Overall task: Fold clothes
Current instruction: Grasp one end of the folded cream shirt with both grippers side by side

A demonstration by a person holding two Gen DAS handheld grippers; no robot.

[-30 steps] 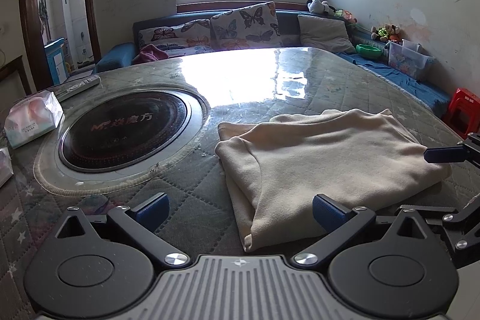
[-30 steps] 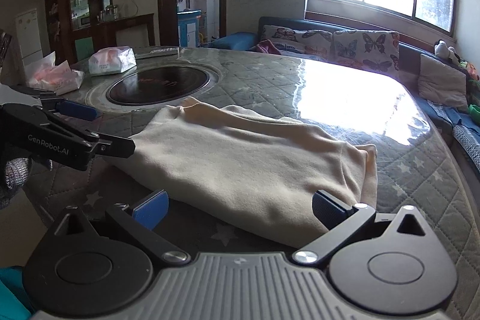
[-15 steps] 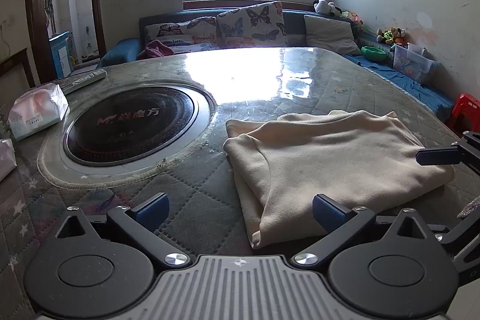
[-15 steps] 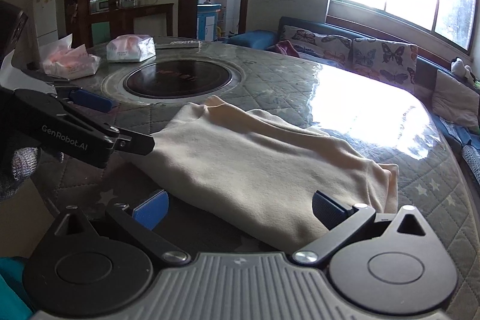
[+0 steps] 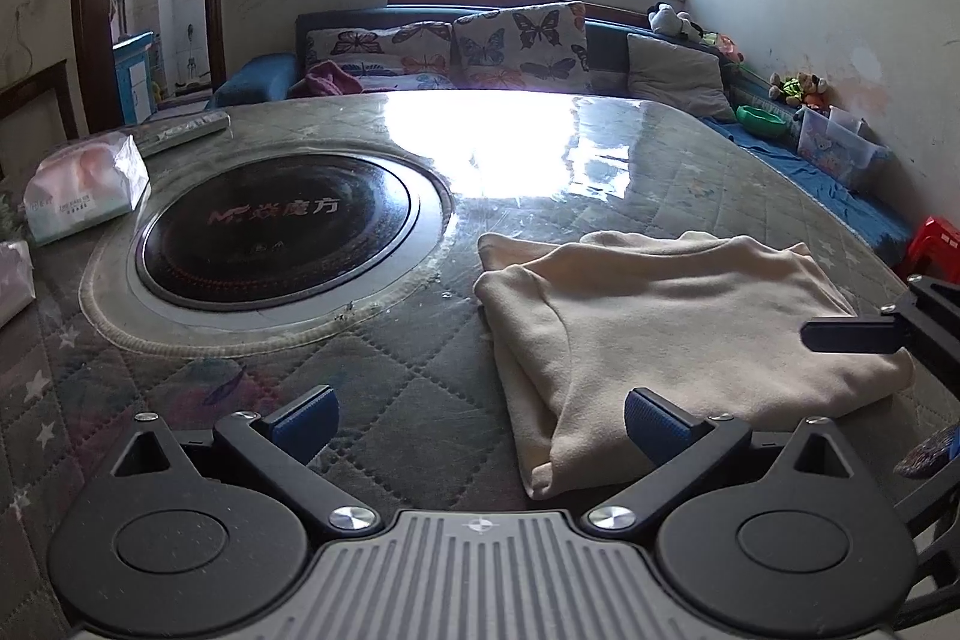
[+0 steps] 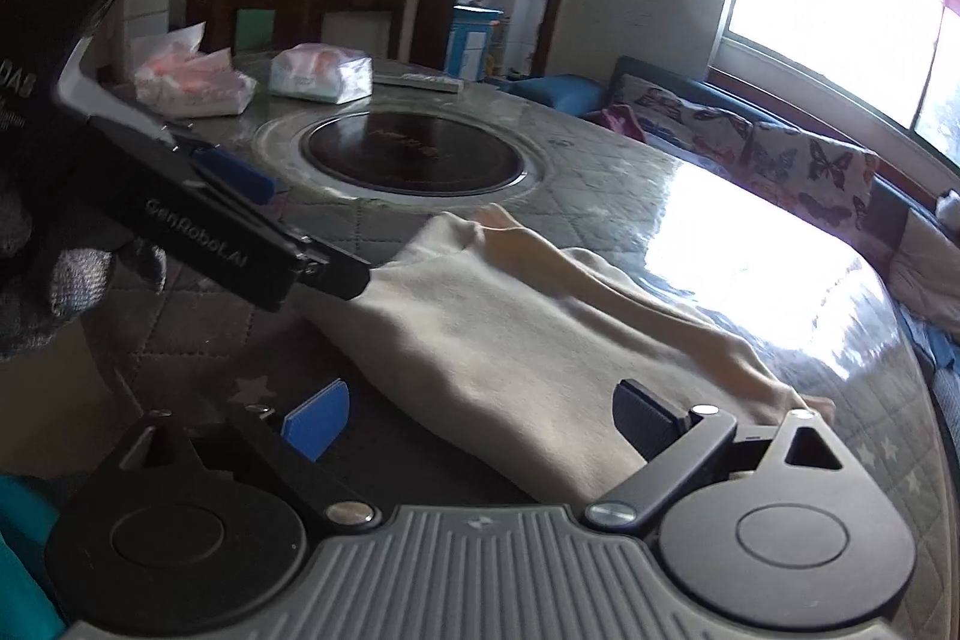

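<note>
A cream garment lies folded into a flat rectangle on the quilted round table. It also shows in the right wrist view. My left gripper is open and empty, just short of the garment's near left corner. My right gripper is open and empty, hovering at the garment's near edge. The right gripper's finger shows at the right edge of the left wrist view, over the garment. The left gripper's body shows in the right wrist view, its tip by the garment's left end.
A black round cooktop is set in the table's middle. Tissue packs and a remote lie at the far left. A sofa with butterfly cushions runs under the window. A red stool stands beyond the table's right edge.
Both grippers have drawn back and turned left. The cooktop now sits more central in the left view. The garment lies still.
</note>
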